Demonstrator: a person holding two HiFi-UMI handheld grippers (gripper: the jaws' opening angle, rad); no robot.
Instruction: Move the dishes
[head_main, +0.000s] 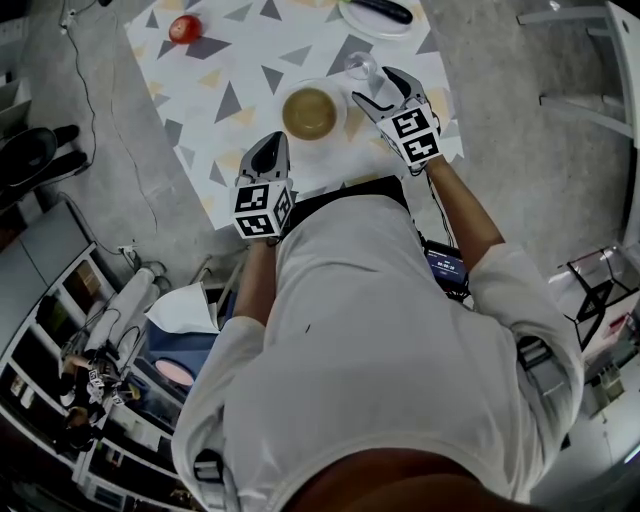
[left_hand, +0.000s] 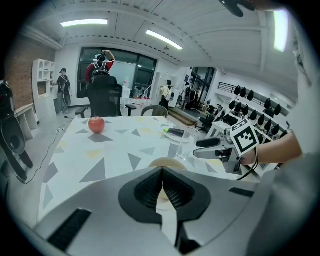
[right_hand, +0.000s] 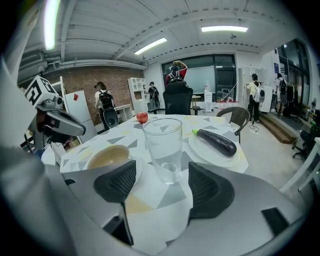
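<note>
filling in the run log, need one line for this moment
left claw: shut, empty | right claw: open, facing glass | bowl, glass: on table

White table (head_main: 250, 48), grey and yellow triangles; red apple (head_main: 184, 28); tan bowl (head_main: 309, 112); clear glass (right_hand: 164, 147); dark aubergine (right_hand: 216, 141).

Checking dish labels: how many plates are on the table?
2. The near plate sits under the bowl at the table's front edge; the far plate holds the eggplant, beyond the glass. The head view crops the far edge, so more may be hidden.
</note>
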